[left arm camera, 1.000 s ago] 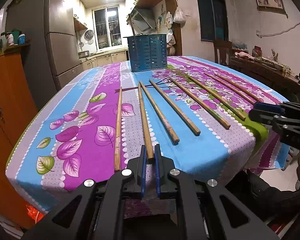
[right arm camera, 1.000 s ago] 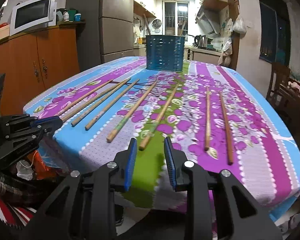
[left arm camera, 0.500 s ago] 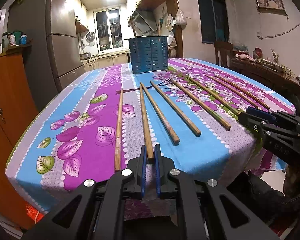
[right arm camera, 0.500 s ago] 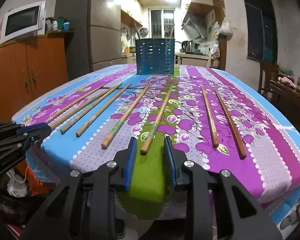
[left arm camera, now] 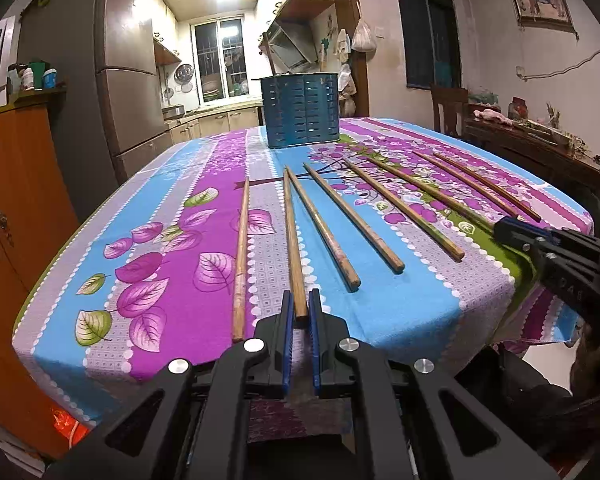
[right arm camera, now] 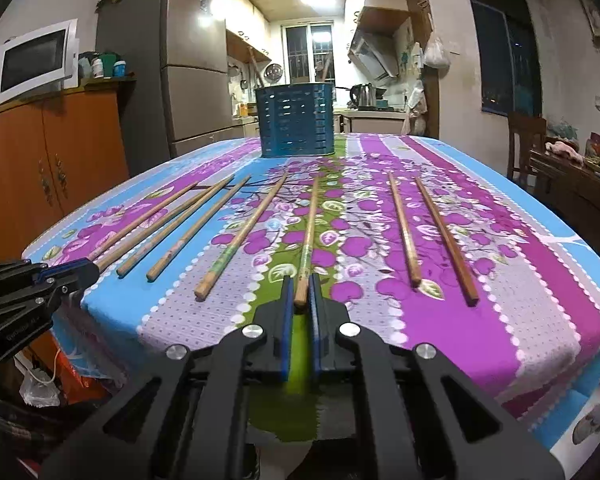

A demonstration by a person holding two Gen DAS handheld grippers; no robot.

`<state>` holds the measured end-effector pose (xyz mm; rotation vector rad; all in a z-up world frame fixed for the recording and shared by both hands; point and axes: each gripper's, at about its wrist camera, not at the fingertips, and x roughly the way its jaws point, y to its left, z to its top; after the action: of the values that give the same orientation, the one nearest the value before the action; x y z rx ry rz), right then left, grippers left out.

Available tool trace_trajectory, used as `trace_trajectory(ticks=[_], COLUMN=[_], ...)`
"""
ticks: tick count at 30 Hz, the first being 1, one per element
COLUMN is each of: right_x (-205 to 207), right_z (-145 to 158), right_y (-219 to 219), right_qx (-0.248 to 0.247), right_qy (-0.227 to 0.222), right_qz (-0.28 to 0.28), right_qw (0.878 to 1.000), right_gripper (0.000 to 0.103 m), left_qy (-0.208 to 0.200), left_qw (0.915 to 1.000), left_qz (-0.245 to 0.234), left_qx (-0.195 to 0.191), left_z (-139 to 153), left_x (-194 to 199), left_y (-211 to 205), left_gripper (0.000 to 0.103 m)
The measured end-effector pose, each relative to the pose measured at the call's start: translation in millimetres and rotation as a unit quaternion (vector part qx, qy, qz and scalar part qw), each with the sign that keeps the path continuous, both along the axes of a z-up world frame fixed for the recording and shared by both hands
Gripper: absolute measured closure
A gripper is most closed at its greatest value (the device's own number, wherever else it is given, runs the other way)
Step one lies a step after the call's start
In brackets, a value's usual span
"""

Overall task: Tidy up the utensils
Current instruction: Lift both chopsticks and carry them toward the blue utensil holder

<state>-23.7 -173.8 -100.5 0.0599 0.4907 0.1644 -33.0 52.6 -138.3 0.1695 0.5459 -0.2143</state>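
Each hand-held gripper, left (left arm camera: 299, 316) and right (right arm camera: 301, 300), is clenched on a chopstick's (left arm camera: 291, 236) near end, likely for carrying to the blue holder (left arm camera: 300, 117).

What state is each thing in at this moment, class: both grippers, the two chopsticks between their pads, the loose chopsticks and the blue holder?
Left gripper: shut on second chopstick.
Right gripper: shut on green-banded chopstick.
Loose chopsticks: lying flat, fanned out on the tablecloth.
Blue holder: upright at the far end.
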Motion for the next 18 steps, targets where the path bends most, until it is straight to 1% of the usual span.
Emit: trace_trajectory(ticks=[5,9,14,18], right_x=[-8.3,-14.7,-13.1,-6.2], right_z=[11.9,31.7,63.6,84.9], right_y=[-3.7,-5.7,-10.2,-14.4], right_qx=[-0.018,-0.04,-0.057,-0.06], right_qy=[-0.017,-0.044,-0.084,-0.108], right_qz=[-0.003,0.0,0.011,0.019], right_qw=[1.0,0.998,0.995,0.992], right_gripper=[0.098,0.098,0.098,0.098], left_qy=[-0.01,-0.028,-0.054,-0.07], left_qw=[0.9999,0.9996,0.9984,0.9975], left_qz=[0.0,-0.003,-0.014,-0.005], left_qx=[-0.003,0.003,-0.004,-0.001], left_z=[7.5,17.7,39.5,59.6], left_x=[-2.7,-7.3,-12.2,-11.5], left_y=[4.6,7.1,13.8,17.0], left_gripper=[0.095,0.095,0.095,0.095])
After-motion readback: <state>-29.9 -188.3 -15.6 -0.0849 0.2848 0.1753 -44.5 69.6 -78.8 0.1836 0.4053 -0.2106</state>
